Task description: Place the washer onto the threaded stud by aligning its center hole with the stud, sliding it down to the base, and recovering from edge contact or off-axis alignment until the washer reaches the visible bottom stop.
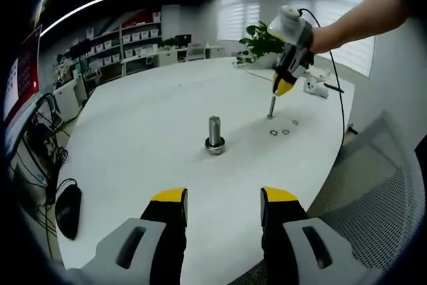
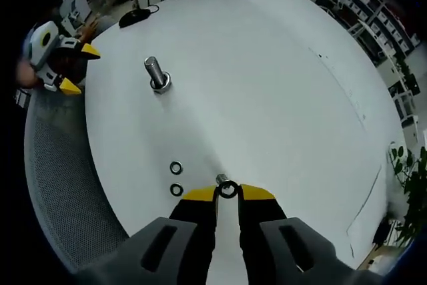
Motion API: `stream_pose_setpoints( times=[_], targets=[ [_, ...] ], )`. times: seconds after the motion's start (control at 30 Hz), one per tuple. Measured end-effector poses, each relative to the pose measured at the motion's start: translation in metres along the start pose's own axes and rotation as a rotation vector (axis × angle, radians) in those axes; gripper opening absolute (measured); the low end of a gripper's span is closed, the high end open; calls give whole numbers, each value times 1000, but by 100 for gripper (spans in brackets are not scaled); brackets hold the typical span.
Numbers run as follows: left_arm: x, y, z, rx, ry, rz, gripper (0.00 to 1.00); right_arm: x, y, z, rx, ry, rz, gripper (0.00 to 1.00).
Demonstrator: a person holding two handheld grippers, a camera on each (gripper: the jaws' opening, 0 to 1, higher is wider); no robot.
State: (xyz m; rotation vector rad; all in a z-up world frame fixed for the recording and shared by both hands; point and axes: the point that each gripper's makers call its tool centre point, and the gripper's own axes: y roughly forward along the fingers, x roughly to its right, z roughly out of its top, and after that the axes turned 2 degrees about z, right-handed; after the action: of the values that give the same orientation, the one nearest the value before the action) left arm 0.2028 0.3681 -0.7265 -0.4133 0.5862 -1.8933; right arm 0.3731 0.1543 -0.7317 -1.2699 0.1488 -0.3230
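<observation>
**Kid:** Why is the right gripper (image 2: 227, 191) squeezed nearly shut?

**Helper:** So it can hold the washer (image 2: 227, 189). The little dark ring sits right between its yellow tips, with just a thin gap left. Something small and grey (image 2: 221, 179) pokes out beside the ring, but I can't tell what it is.

**Kid:** Where does the ring go?

**Helper:** Onto the threaded stud (image 2: 154, 71). It stands straight up near the middle of the white table (image 2: 280, 85), on a round base. The ring is well apart from it, closer to the table edge.

**Kid:** What are those other rings?

**Helper:** Two spare washers (image 2: 176, 178) lie flat on the table near that edge, just beside the right gripper.

**Kid:** And the left gripper (image 1: 221, 199)?

**Helper:** Its jaws are wide apart and hold nothing. It hangs over the table edge, facing the stud. I think it is just watching.

**Kid:** What's next?

**Helper:** Probably carry the ring over and line its hole up above the stud's top.
</observation>
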Motion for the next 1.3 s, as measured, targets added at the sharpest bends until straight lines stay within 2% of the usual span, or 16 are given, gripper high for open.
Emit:
stream_pose_setpoints(
  times=[0.53,1.3],
  targets=[
    [-1,-1,-1,-3,-4,8,42,-2,13,-2,-34,-24,25,13],
    [-2,1,-8,-40,5,14,42,-6,58,-12,-87,-28,66,14]
  ],
)
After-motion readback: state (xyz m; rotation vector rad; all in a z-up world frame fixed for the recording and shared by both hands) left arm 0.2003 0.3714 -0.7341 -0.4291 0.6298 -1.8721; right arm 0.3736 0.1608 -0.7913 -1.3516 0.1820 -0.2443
